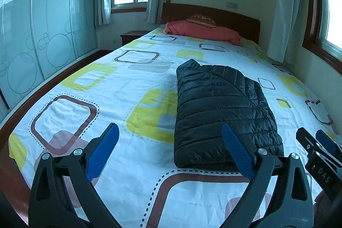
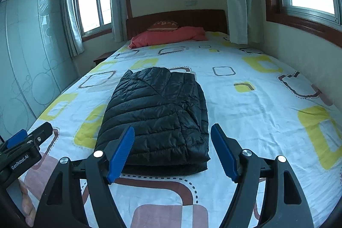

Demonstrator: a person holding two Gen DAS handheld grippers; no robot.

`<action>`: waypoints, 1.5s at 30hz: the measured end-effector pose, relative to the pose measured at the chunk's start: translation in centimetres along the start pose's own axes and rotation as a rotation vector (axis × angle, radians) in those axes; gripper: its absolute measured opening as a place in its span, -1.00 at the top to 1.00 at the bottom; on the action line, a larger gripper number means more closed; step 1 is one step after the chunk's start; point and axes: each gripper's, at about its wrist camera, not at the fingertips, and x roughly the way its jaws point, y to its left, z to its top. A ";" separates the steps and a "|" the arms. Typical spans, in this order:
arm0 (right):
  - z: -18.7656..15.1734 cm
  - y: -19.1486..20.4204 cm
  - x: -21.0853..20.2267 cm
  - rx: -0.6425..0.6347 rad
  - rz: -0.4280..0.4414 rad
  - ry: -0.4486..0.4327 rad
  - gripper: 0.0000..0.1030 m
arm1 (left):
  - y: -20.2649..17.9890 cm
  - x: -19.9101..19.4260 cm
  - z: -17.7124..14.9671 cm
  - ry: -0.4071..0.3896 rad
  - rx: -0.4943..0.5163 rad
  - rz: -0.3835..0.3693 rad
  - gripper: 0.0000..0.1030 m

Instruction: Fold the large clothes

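A black quilted puffer jacket lies folded into a thick rectangle on the bed; it also shows in the right wrist view. My left gripper is open and empty, held above the bed near the jacket's front left corner. My right gripper is open and empty, just in front of the jacket's near edge. The right gripper's tip shows at the right edge of the left wrist view, and the left gripper shows at the left edge of the right wrist view.
The bed sheet is white with yellow and brown squares. A red pillow and a small cushion lie by the wooden headboard. A glass wardrobe stands left; a wall and window are right.
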 end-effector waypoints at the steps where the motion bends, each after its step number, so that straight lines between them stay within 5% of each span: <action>1: 0.0 0.0 0.0 0.000 0.002 -0.001 -0.42 | -0.1 -0.1 -0.1 -0.001 0.002 0.001 -0.88; 42: -0.3 -0.1 -0.6 -0.003 0.002 -0.011 -0.42 | -0.4 -0.8 0.2 -0.025 0.047 0.009 -0.96; 45: -0.4 -0.2 -0.7 -0.005 0.001 -0.011 -0.42 | -0.7 -0.9 0.3 -0.020 0.057 0.052 -0.96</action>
